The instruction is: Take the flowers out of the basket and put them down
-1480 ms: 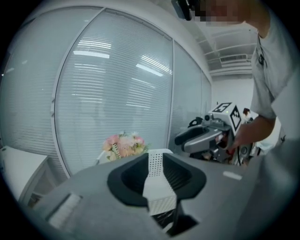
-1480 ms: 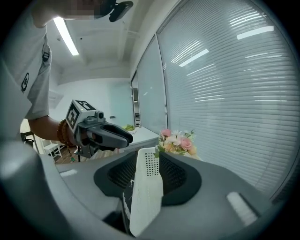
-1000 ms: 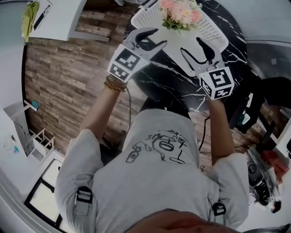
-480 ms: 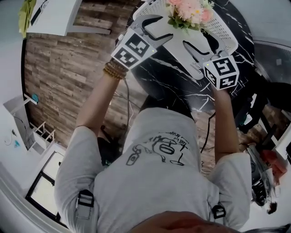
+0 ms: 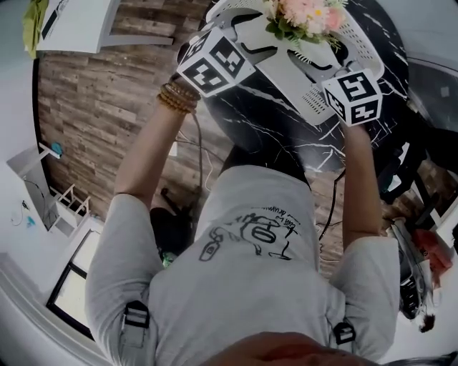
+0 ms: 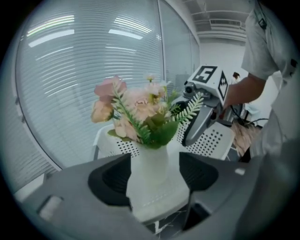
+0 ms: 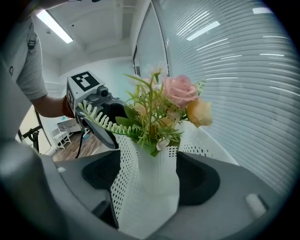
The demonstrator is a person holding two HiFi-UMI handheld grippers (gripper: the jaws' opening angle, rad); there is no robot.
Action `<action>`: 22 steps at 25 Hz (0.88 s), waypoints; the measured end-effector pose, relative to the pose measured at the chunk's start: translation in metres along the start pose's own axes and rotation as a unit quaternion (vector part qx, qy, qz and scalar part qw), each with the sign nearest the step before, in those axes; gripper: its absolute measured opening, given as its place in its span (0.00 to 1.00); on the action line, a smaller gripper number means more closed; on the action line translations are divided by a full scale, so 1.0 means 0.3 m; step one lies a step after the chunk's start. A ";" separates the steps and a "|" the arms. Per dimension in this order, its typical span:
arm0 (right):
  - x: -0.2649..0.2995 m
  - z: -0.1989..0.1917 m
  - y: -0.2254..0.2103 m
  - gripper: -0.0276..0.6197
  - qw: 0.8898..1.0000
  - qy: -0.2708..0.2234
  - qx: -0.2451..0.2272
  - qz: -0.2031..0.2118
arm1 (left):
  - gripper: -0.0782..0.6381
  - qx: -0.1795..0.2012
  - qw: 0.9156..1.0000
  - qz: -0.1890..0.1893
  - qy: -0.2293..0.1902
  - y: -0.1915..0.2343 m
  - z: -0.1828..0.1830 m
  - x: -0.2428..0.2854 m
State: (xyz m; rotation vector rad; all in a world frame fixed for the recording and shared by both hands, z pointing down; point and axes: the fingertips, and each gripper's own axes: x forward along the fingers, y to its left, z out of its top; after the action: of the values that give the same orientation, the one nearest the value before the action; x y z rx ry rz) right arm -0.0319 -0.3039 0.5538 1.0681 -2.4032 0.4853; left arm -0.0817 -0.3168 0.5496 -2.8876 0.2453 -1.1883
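We stand on a brown wood-plank floor (image 5: 93,107) beside a round black marble worktop (image 5: 261,120). Beyond it we see white slatted blinds (image 6: 75,70), and a strip light (image 7: 55,26) glows overhead.

Pink and peach flowers (image 5: 308,13), white perforated basket (image 5: 290,68), black white-veined table (image 5: 272,123), brown plank floor (image 5: 93,100)

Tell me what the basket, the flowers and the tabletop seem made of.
Basket: white plastic by its look, matte, walls punched with even rows of holes.
Flowers: probably artificial, fabric or plastic; the petals and fern leaves look stiff and uniform.
Tabletop: black with white veins; marble or a marble-look finish.
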 end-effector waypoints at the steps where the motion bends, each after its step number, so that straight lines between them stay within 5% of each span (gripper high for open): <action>1: 0.006 -0.003 -0.001 0.63 1.000 0.002 -0.001 0.002 | 0.56 0.004 1.000 0.002 0.004 0.003 0.000 0.002; 12: 0.073 0.000 -0.027 0.63 1.000 0.013 -0.013 0.023 | 0.58 0.078 0.995 0.000 0.061 0.036 -0.001 0.070; 22: 0.119 -0.022 -0.028 0.58 0.998 0.023 -0.033 0.038 | 0.58 0.104 0.991 -0.004 0.081 0.043 -0.013 0.117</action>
State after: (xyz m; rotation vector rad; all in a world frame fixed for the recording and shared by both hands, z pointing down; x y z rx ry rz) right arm -0.0449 -0.3273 0.5795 0.9304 -2.4083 0.4468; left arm -0.0617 -0.3346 0.5759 -2.6200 0.1040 -1.3632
